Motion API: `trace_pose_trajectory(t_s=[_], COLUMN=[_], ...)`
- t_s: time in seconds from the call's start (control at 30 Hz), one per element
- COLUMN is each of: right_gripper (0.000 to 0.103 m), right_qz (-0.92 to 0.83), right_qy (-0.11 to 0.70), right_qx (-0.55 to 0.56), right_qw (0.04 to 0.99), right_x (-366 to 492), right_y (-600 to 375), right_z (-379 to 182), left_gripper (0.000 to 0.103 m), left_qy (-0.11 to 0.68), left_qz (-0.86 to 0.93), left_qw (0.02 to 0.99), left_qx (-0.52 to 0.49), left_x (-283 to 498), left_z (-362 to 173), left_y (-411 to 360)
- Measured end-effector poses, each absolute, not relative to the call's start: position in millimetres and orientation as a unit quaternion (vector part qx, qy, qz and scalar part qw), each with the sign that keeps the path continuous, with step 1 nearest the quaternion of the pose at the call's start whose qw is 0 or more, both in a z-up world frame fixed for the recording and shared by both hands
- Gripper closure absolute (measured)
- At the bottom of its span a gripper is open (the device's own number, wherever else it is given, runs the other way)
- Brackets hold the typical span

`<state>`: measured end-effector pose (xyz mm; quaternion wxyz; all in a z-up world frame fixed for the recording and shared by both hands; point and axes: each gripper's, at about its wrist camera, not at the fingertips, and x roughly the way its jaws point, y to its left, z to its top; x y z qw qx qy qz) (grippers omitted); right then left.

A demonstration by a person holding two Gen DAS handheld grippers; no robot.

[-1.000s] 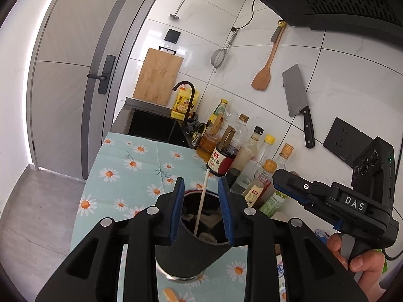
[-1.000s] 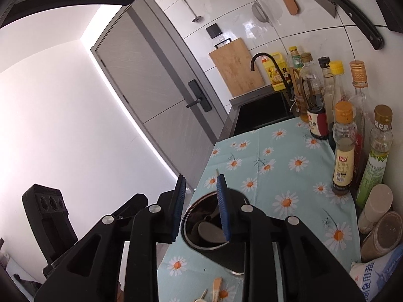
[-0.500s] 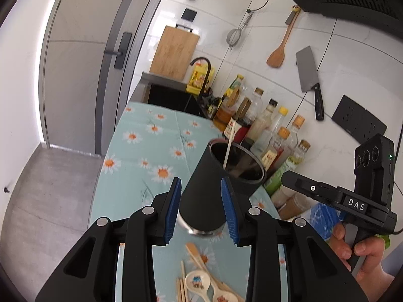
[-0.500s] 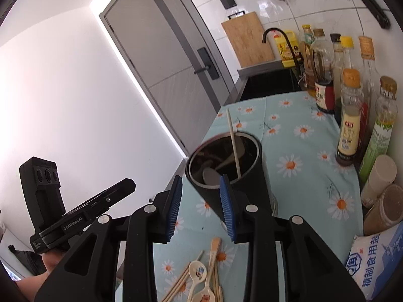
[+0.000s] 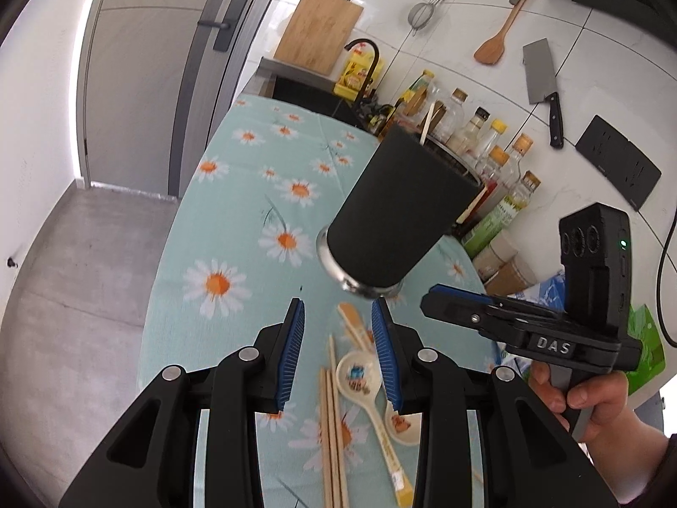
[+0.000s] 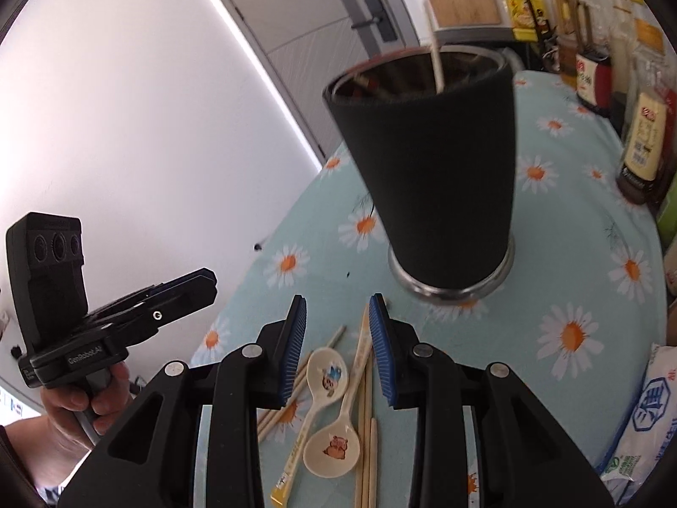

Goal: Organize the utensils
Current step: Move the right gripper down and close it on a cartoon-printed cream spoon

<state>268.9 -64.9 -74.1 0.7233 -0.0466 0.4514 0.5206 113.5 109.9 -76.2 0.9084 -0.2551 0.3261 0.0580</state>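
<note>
Here, in the left wrist view, the left gripper (image 5: pixel 338 349) hangs with its jaws parted and nothing pinched between the blue pads. Under and just ahead of it lie the loose utensils on the daisy tablecloth (image 5: pixel 220 283): a bundle of wooden chopsticks (image 5: pixel 332 423) and two cream ceramic spoons (image 5: pixel 359 374). Beyond the fingertips stands the dark utensil holder (image 5: pixel 402 216), one pale stick rising from its mouth. To the right of the jaws, a hand carries the right gripper (image 5: pixel 440 296), also empty as far as can be seen.

From the right wrist view, the right gripper (image 6: pixel 336 349) is likewise released, gripping nothing. The spoons (image 6: pixel 326 374) and chopsticks (image 6: pixel 366 436) lie below and between its fingers; the holder (image 6: pixel 436 169) rises just ahead and slightly right. The left gripper (image 6: pixel 203 285) sits off to the left.

By my judgement this is the approach to a pick. The next move calls for lowering one gripper onto a single spoon handle or chopstick, closing on it cleanly, then lifting it to the holder's mouth.
</note>
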Motion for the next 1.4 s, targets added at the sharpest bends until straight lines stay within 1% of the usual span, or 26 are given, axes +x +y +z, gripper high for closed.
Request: trace_pose_trajectory(t_s=[0.17,0.23,0.27,0.3,0.43,0.63,0.97,1.0,1.03,1.07,1.4], right_gripper=[0.071,0.075,0.08,0.083,0.085,0.085,0.085,0.089,0.095,0.098,0.099], right_qz=[0.535,0.532,0.535,0.537,0.537,0.541,0.543,0.542,0.539,0.535,0.51], right_qy=[0.497,0.505,0.504,0.501,0.493,0.491,0.486,0.485,0.485,0.484,0.487], right_qx=[-0.091,-0.11,-0.118,-0.128,-0.156,-0.177,-0.226,-0.231,-0.238,-0.245,-0.223], right_qw=[0.677,0.67,0.667,0.666,0.667,0.659,0.646,0.646,0.646,0.647,0.673], right_x=[268.0,265.8,264.0,260.9,255.3,249.7,240.7,239.4,238.0,236.7,236.6], right_y=[-45.4,-39.4,-36.7,-34.6,-27.6,-23.1,-3.6,-1.5,-0.4,1.3,-11.0], right_z=[-110.7,-119.5,-121.5,-122.8,-123.8,-124.0,-126.4,-126.6,-127.4,-129.4,-127.9], left_gripper=[0.071,0.071,0.071,0.071,0.071,0.071,0.071,0.071,0.071,0.071,0.071], left_qy=[0.341,0.344,0.347,0.349,0.358,0.363,0.369,0.371,0.374,0.376,0.4], left_qz=[0.059,0.06,0.06,0.061,0.058,0.05,0.011,0.009,0.004,0.001,-0.03], left_qw=[0.901,0.898,0.896,0.895,0.889,0.884,0.885,0.884,0.883,0.883,0.871], left_qx=[-0.263,-0.269,-0.271,-0.272,-0.279,-0.29,-0.285,-0.283,-0.283,-0.282,-0.285], left_x=[99.3,95.4,91.7,89.6,81.6,73.5,71.0,71.0,71.1,71.4,74.3], left_z=[-92.3,-96.2,-100.1,-102.4,-112.2,-122.9,-124.8,-125.5,-126.8,-127.6,-142.4], left_y=[110.4,110.9,111.7,111.9,114.7,122.1,132.7,134.0,135.8,136.6,145.5])
